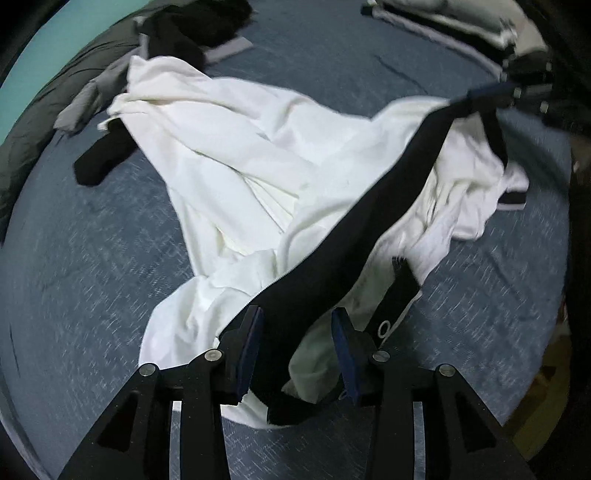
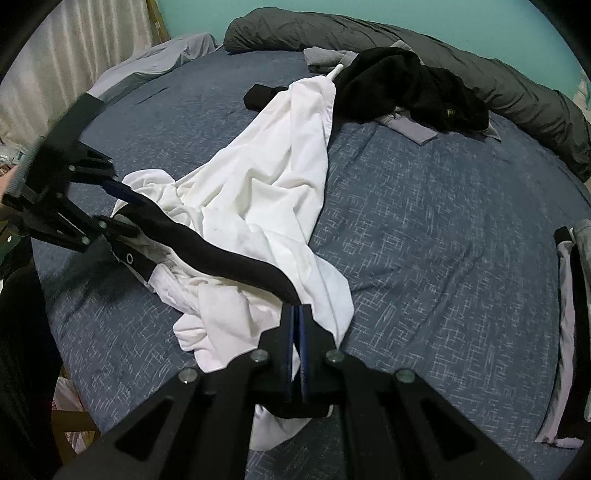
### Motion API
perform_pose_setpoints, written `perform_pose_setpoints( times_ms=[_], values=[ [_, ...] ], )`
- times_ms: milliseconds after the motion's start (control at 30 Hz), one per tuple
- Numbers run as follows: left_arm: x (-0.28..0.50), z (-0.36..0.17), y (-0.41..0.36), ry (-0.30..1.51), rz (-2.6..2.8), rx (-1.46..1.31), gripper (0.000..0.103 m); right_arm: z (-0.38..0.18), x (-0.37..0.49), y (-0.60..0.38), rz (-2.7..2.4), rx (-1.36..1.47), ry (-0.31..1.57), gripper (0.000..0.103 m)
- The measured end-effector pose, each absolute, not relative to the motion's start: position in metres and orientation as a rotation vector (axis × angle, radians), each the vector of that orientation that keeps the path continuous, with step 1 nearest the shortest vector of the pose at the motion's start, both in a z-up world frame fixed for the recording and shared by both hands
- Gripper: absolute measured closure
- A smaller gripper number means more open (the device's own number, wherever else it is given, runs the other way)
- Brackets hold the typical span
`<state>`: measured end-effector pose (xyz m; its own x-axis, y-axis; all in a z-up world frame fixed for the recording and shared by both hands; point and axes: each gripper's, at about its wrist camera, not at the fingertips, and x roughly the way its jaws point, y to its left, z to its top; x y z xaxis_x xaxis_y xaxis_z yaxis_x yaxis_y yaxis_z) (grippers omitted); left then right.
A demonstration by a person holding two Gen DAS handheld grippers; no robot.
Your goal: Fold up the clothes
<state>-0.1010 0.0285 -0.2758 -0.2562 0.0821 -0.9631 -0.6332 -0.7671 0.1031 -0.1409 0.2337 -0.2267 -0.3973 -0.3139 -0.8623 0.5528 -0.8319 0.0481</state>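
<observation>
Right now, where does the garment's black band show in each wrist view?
Left wrist view: the black band runs diagonally from the open left gripper up to the right gripper.
Right wrist view: it curves from the shut right gripper to picture-left.
Shared landmark: the metal eyelet.

A bedroom in a home is shown: most of both views is filled by a bed covered with a blue patterned sheet, against a teal wall. A dark grey duvet is bunched along the far edge of the bed, and a pale curtain is seen at one side. Loose clothes are strewn over the sheet.
</observation>
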Motion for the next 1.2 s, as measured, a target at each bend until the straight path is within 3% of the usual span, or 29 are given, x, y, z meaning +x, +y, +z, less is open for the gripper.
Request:
perform_pose_setpoints(
  times_ms=[100,133,167,300,633,867,1200],
  values=[
    [-0.103,-0.284,0.025,0.635,2.038,-1.563,0.064,-0.226,-0.140,0.236,-2.236,1.299,0.332,0.101],
    [-0.102,-0.284,0.024,0.636,2.037,-1.562,0.069,-0.226,-0.140,0.237,-2.237,1.295,0.331,0.101],
    [-0.101,-0.282,0.024,0.636,2.042,-1.558,0.083,-0.224,-0.139,0.237,-2.244,1.285,0.333,0.101],
    [-0.095,-0.262,0.016,0.567,2.077,-1.533,0.092,-0.211,-0.134,0.238,-2.274,1.242,0.343,0.101],
    [-0.087,-0.176,-0.009,0.342,2.271,-1.444,0.095,-0.151,-0.125,0.234,-2.362,1.099,0.399,0.101],
    [-0.073,-0.097,-0.007,0.398,2.444,-1.300,0.096,-0.095,-0.120,0.230,-2.438,0.978,0.434,0.101],
    [-0.063,0.014,-0.004,0.392,2.582,-1.111,0.096,0.047,-0.127,0.231,-2.582,0.725,0.433,0.101]
  ],
)
